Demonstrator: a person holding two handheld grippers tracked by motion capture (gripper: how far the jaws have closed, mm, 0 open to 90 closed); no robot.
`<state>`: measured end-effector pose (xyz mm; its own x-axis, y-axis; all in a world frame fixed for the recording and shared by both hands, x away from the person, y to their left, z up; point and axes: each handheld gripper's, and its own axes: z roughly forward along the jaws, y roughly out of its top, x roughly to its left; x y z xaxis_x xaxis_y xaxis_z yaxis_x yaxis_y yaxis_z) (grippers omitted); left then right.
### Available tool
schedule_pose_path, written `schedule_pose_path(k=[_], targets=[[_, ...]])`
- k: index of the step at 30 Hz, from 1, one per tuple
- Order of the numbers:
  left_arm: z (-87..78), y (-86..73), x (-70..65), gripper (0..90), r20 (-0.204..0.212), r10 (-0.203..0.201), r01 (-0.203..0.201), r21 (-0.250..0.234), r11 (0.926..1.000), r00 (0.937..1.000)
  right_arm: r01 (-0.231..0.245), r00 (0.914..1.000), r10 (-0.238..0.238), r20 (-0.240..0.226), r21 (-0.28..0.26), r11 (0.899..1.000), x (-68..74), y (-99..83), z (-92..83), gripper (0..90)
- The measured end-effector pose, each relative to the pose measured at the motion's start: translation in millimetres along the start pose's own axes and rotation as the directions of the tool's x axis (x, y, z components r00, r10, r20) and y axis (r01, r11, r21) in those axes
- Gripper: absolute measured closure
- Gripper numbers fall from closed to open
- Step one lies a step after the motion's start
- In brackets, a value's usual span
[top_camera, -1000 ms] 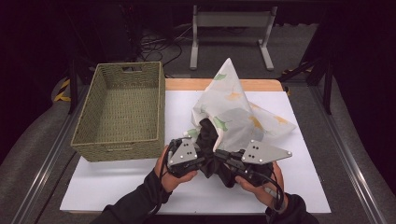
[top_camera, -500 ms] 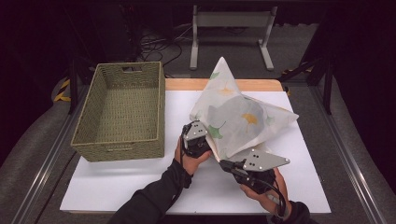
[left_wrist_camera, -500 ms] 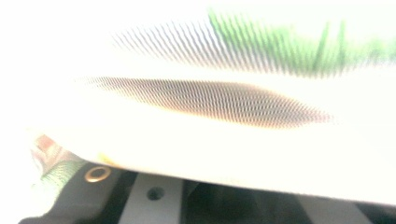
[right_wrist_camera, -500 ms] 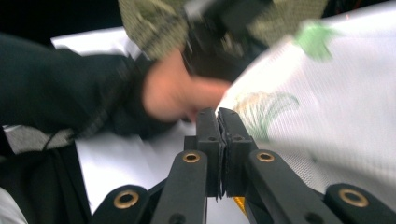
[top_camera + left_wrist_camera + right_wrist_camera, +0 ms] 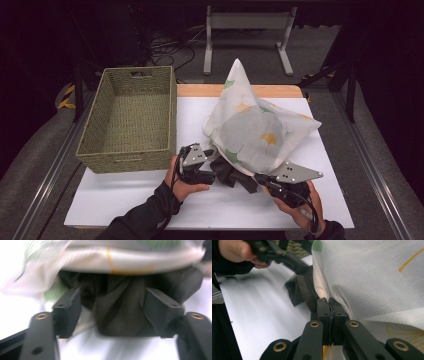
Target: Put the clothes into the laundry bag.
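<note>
A white mesh laundry bag (image 5: 257, 132) printed with green and yellow leaves sits on the white tabletop (image 5: 125, 200), to the right of an olive woven basket (image 5: 127, 120). Its upper corner stands up in a peak, and a rounded grey mass shows through the mesh at its middle. From the bag's near edge a bundle of black cloth (image 5: 232, 174) spills onto the table, between the two grippers.

The left gripper (image 5: 206, 167) lies low at the bag's near left corner, just right of the basket's front corner, pointing toward the black cloth. Its jaws have just been opening and now stand apart. In the left gripper view the black cloth (image 5: 120, 307) lies between the two fingers (image 5: 68, 308) and reaches past them. The left pad is clear of the cloth. Whether the right pad brushes it is hard to tell through the blur. The bag's hem (image 5: 130, 260) runs across above the cloth, beyond the fingertips.

The right gripper (image 5: 260, 178) sits at the bag's near right edge, partly under the overhanging mesh. In the right gripper view its jaws are pressed tightly together on the bag's edge (image 5: 331, 305), with the mesh (image 5: 374, 280) rising to the right of the fingertips and the dark zipper band (image 5: 308, 292) just to their left. The left gripper (image 5: 287, 260) reaches in from the upper left of that view.
</note>
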<state>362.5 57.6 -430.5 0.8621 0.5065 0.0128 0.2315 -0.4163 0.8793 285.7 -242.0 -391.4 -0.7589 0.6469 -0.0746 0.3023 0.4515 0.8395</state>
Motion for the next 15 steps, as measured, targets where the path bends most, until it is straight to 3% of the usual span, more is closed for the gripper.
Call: schedule_pose_path(k=[5,7,9,11,14,15], targets=[[-7.2,-2.3,5.6,25.0,-0.051,-0.018,0.019,0.010,0.9998,0.9985,-0.010,0.9999,0.010,0.004,-0.007,1.000,-1.7,-3.5,-5.6,88.7],[-0.4,-1.6,4.1,25.9,-0.080,0.007,-0.004,0.042,0.9991,0.9968,-0.008,0.9999,0.008,0.011,-0.009,1.000,-2.6,-4.5,-8.8,88.7],[13.9,-1.3,6.4,28.4,-0.100,0.004,0.003,0.070,0.9976,0.9950,-0.019,0.9997,0.019,0.015,-0.017,1.000,-4.6,-5.2,-12.4,88.7],[17.2,-0.5,7.9,30.2,-0.113,0.007,0.002,0.075,0.9972,0.9936,-0.019,0.9996,0.020,0.022,-0.022,1.000,-6.0,-5.8,-15.1,88.7],[31.4,5.1,13.9,31.6,-0.144,-0.038,0.047,0.064,0.9969,0.9889,-0.025,0.9991,0.025,0.033,-0.020,1.000,-7.5,-7.8,-17.9,88.7],[34.9,7.0,13.9,31.6,-0.153,-0.032,0.043,0.070,0.9966,0.9877,-0.027,0.9991,0.028,0.031,-0.021,0.999,-8.3,-8.7,-18.0,88.7]])
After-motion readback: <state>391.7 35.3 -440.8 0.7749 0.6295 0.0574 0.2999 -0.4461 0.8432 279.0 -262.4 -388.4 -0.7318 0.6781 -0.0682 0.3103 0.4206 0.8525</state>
